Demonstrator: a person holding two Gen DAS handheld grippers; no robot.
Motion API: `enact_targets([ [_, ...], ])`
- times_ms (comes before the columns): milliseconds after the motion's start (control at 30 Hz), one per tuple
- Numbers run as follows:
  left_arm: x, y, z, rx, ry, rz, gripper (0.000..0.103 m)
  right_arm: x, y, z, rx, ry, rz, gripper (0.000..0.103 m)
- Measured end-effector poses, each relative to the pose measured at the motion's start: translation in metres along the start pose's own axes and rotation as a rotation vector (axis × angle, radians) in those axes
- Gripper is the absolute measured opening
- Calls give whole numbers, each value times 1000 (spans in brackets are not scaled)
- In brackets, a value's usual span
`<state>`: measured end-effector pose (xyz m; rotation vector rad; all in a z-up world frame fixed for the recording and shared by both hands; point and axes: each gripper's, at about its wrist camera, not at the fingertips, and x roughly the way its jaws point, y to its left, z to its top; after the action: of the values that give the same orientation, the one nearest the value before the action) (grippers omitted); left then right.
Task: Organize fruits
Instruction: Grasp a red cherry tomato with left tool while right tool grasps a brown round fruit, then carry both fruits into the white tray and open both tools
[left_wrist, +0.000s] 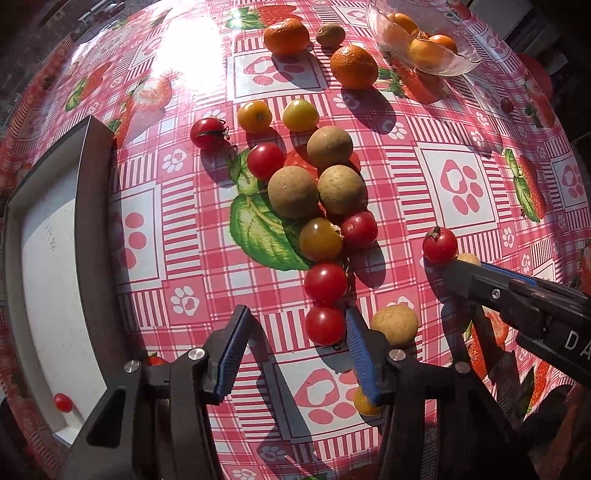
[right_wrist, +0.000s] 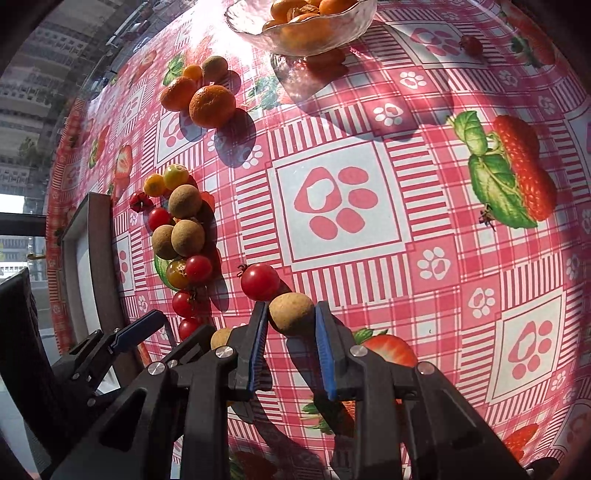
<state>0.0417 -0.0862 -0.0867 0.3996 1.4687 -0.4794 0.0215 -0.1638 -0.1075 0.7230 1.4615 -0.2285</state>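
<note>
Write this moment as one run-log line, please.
left gripper: open, empty, above tomatoes | right gripper: around brown longan, on tablecloth | glass bowl: holds orange fruit

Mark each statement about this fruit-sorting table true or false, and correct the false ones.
1. The right gripper has a brown longan between its fingers. True.
2. The glass bowl holds red cherry tomatoes. False: it holds orange fruits.
3. The left gripper is clamped on a tangerine. False: its jaws are open, and a cherry tomato lies between them, touched by neither as far as can be seen.
4. One small red tomato lies in the white tray. True.
5. Two tangerines sit on the tablecloth outside the bowl. True.
</note>
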Motion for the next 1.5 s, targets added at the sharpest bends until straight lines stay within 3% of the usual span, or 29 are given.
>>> enact_targets([
  [67,-2,2,0,-1,-9,0,23,-2,0,-1,-2,-3,3,28],
  [100,-2,3,1,-1,-7,-11,21,-2,0,-2,-3,-5,3,28],
  [333,-11,18,-11,-14,0,-91,21,-10,2,-10,-17,-12,2,28],
  [667,-37,49,-39,-15,-22,-124,21,-22,22,-31,-77,-6,-3,28],
  [1133,-69,113,-68,-71,-77,-127,21,-26,72,-44,-165,4,-18,28],
  [1500,-76,174,-86,-184,-109,-84,21,-13,143,-50,-292,23,-4,28],
])
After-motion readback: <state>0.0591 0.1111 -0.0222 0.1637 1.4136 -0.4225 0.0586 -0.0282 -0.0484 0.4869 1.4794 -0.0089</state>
